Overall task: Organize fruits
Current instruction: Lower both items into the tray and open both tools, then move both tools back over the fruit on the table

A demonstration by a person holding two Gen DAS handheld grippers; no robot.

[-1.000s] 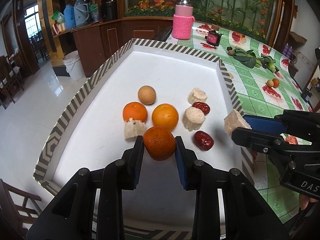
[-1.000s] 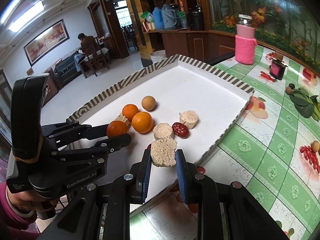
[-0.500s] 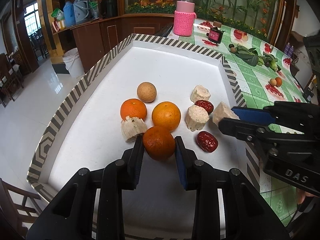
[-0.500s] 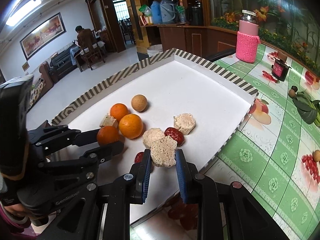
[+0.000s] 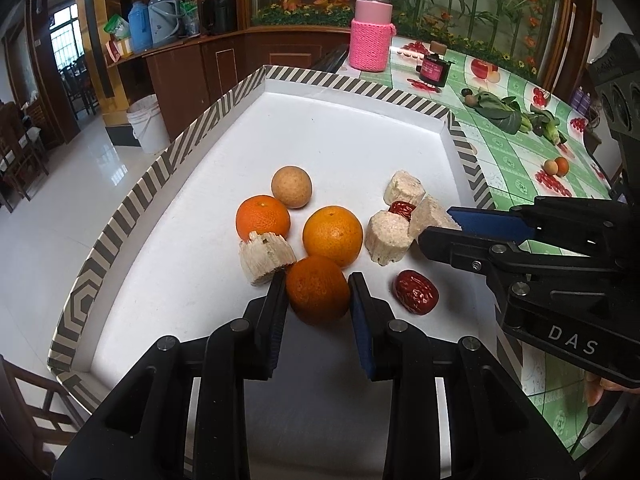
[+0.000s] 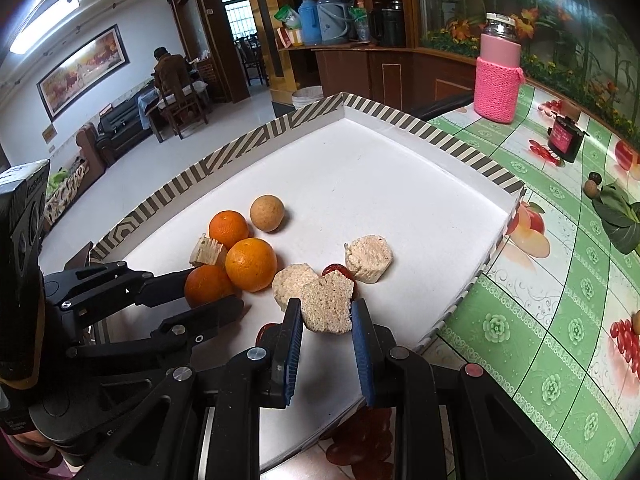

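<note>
Through my left wrist camera, my left gripper [image 5: 318,294] is pinching a dark orange [image 5: 318,290], both pads pressed on its sides, low over the near part of the white tray [image 5: 352,140]. Just beyond it sit two more oranges [image 5: 333,235] with a tan round fruit [image 5: 291,187] behind them, and a pale fibrous chunk [image 5: 266,257] touches my left finger. My right gripper [image 5: 444,226] comes in from the right, clamped on a beige chunk [image 5: 430,214] that hangs right by the two other beige pieces [image 5: 388,236] and the red date [image 5: 403,209] between them. Another date [image 5: 416,292] lies near right, apart. Whether my orange rests on the tray or hangs just above it, I cannot tell.

Through my right wrist camera, my right gripper [image 6: 326,316] holds the beige chunk [image 6: 327,306] squeezed between its pads, directly near-side of the beige cluster, so the placing spot lies straight ahead and slightly down. This hand is the nearer one to that group. The chunk hides most of the date behind it, and a dark red shape by my left finger is too covered to name. My left gripper [image 6: 216,292] enters from the left with the orange beside the orange pile.
</note>
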